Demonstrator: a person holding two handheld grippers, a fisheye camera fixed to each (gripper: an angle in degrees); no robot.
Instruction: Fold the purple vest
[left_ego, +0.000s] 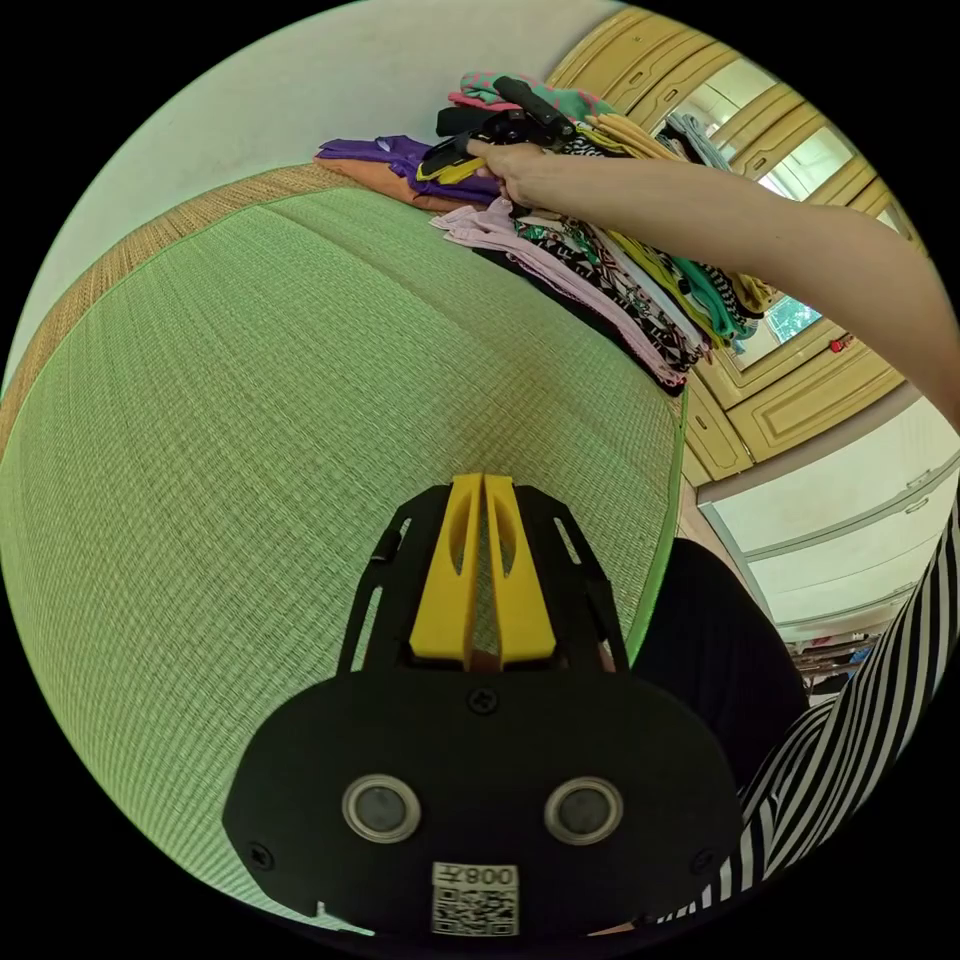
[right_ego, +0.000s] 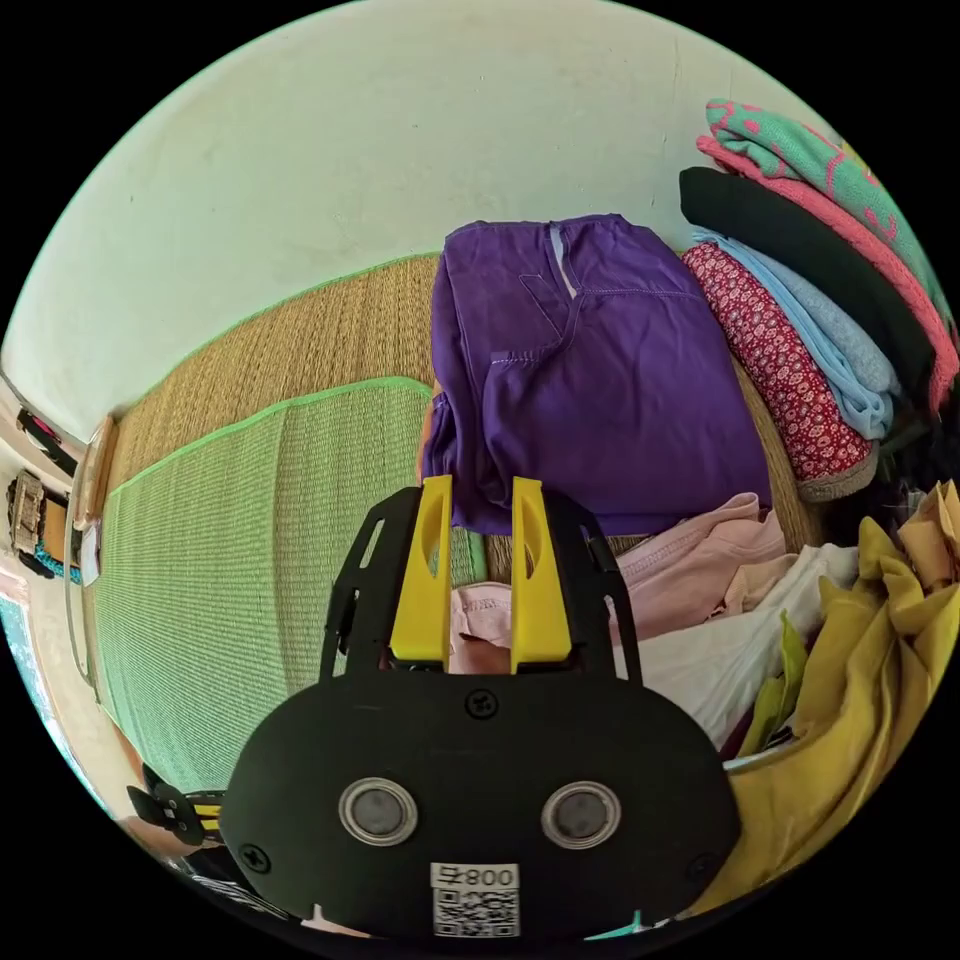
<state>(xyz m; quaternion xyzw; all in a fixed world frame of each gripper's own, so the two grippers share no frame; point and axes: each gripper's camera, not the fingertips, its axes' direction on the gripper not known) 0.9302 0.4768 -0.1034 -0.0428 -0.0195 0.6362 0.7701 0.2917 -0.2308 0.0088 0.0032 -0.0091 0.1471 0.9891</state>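
Note:
The purple vest (right_ego: 600, 390) lies folded on top of an orange garment at the far end of the green mat (left_ego: 300, 450). My right gripper (right_ego: 480, 492) is open, its yellow jaws standing apart over the vest's near edge without pressing it. In the left gripper view the right gripper (left_ego: 455, 160) shows in a person's hand (left_ego: 520, 170), resting on the purple vest (left_ego: 400, 152). My left gripper (left_ego: 483, 485) hovers over the bare mat with its jaws together and nothing between them. It also appears low at the mat's edge, the left gripper (right_ego: 175, 810).
Beside the vest, several folded clothes (right_ego: 800, 330) are stacked against the wall (right_ego: 400, 130). Loose pink, white and yellow garments (right_ego: 870, 620) lie heaped close by. A long row of clothes (left_ego: 620, 280) lines the mat's edge. Yellow cabinet doors (left_ego: 800, 400) stand beyond it.

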